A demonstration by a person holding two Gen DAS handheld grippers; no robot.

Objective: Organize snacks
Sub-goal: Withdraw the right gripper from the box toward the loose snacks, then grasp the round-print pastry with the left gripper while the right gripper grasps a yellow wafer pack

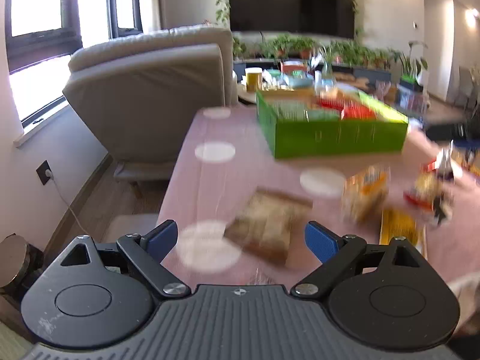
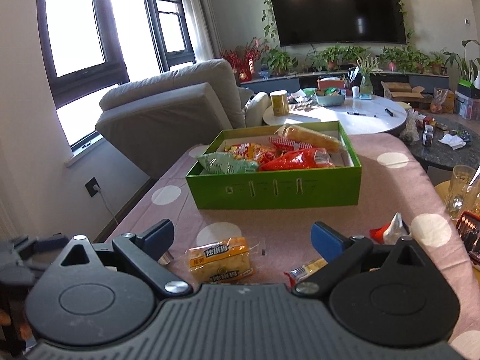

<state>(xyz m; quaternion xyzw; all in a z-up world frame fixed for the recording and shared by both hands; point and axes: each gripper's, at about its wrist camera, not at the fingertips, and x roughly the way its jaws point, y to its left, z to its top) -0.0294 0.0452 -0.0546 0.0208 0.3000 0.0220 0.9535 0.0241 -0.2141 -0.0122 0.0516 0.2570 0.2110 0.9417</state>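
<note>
Lying just ahead of the right hand-held gripper (image 2: 242, 237), between its spread, empty jaws, the yellow packet (image 2: 220, 258) rests flat on the worktop (image 2: 390, 180), long axis running crosswise to the fingers. The left hand-held gripper (image 1: 240, 238), also spread and empty, faces a blurred brown packet (image 1: 267, 225) angled diagonally. The box (image 2: 276, 192) sits beyond both.

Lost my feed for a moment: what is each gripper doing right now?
Left gripper: open, holding nothing; a brown snack pack lies ahead on the table.
Right gripper: open, empty, above a yellow snack pack.
</note>
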